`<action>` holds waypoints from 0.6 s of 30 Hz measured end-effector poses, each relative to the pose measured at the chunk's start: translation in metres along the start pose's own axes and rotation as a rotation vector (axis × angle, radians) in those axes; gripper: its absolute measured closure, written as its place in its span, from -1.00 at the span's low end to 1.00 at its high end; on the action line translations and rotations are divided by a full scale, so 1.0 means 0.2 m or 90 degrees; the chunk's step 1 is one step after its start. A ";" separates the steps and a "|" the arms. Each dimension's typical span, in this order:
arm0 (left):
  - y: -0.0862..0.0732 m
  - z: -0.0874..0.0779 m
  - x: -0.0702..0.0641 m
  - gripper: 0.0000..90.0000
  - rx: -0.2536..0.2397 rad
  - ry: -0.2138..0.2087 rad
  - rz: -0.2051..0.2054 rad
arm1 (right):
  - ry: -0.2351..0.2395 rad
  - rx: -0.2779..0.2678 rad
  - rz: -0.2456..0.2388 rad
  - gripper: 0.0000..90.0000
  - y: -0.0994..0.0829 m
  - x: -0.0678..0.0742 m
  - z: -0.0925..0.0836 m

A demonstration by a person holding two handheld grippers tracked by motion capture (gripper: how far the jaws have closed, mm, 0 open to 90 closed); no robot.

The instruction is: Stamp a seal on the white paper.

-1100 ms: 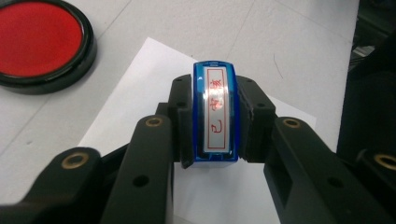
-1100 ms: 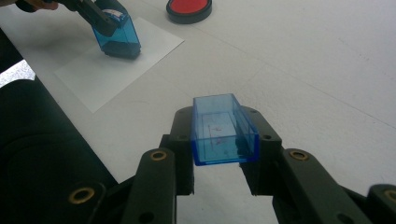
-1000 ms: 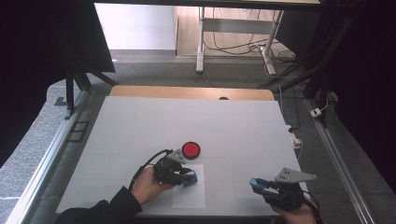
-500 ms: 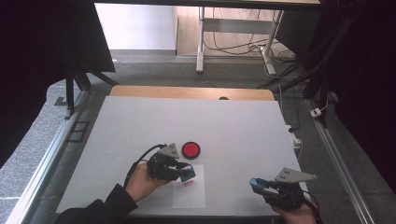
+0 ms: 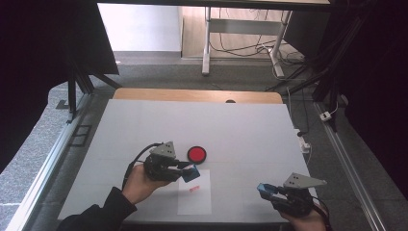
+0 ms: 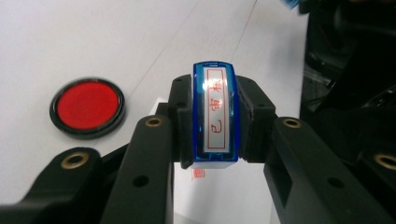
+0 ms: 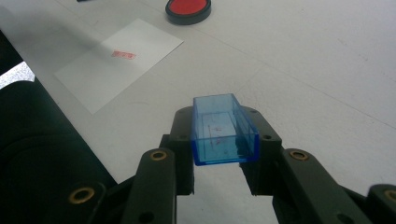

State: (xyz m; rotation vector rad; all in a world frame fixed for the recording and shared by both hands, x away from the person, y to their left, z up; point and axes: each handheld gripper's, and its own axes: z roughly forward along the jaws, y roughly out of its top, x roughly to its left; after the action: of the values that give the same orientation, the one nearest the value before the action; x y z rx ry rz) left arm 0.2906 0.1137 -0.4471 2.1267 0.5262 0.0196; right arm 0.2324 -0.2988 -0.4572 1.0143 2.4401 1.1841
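While my left gripper (image 5: 188, 172) hangs just above the near-centre of the table (image 5: 250, 130), its jaws are clamped on the stamp (image 6: 216, 113), one jaw on each long side. The stamp's blue frame & silver label w/ red characters face the left gripper view. It sits right at the jaw tips, over the top edge of the white paper (image 5: 195, 199), not touching it. A small red print (image 5: 194, 189) lies on that paper, just below the stamp. The ink pad (image 5: 196, 154), round, black rim w/ red inside, sits on the table just beyond the paper, near the stamp but apart. My right gripper (image 5: 266, 188) is at the near right edge, well apart from the left one, jaws pinched on the clear blue cap (image 7: 223, 130), open side up
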 end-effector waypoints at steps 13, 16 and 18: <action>0.03 -0.11 -0.02 0.57 -0.064 -0.032 -0.001 | 0.003 -0.001 0.001 0.51 0.00 0.00 0.00; 0.03 -0.10 -0.01 0.57 -0.059 -0.038 -0.004 | 0.002 0.000 0.002 0.51 0.00 0.00 0.00; 0.03 -0.10 -0.02 0.57 -0.055 -0.039 -0.003 | 0.002 -0.004 0.004 0.51 0.00 0.00 0.00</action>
State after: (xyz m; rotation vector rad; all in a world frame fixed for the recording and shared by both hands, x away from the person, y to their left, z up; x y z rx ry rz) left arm 0.2857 0.1249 -0.4312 2.0351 0.4869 -0.0246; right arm 0.2328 -0.2992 -0.4568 1.0208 2.4364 1.1950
